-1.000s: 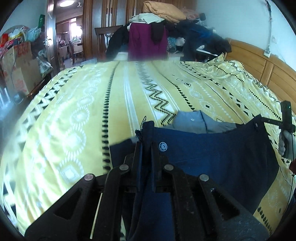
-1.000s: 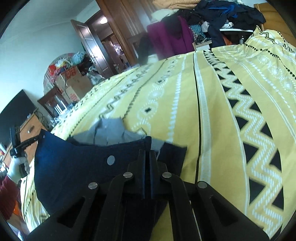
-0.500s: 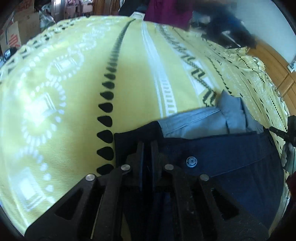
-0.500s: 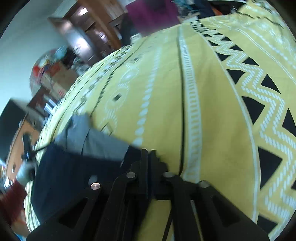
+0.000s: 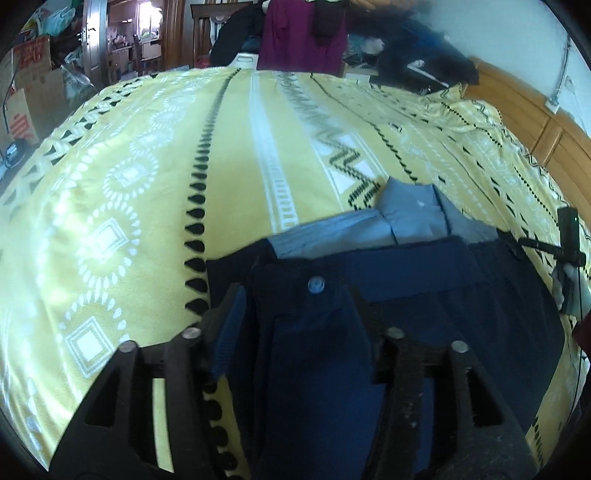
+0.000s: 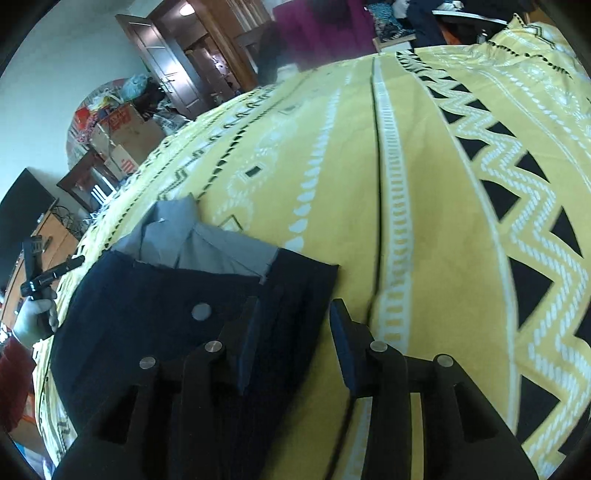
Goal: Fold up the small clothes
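Observation:
Dark navy shorts [image 5: 424,306] with a round waist button [image 5: 316,285] lie flat on the yellow patterned bedspread [image 5: 147,177]. They partly cover a folded grey-blue garment [image 5: 402,221] behind them. My left gripper [image 5: 295,295] is open, its jaws spread over the shorts' near corner. In the right wrist view the shorts [image 6: 159,310] and the grey garment [image 6: 192,243] lie at left. My right gripper [image 6: 293,314] is open over the shorts' right corner. Each gripper shows small in the other's view.
The bedspread [image 6: 424,184] stretches ahead in both views. Piled clothes [image 5: 306,33] and a chair stand past the far edge. A wooden headboard [image 5: 546,125] runs along the right. Boxes [image 6: 118,133] and a dresser stand at the left.
Both grippers lowered the shorts onto the bed over the grey garment, then opened and let go of the waistband corners.

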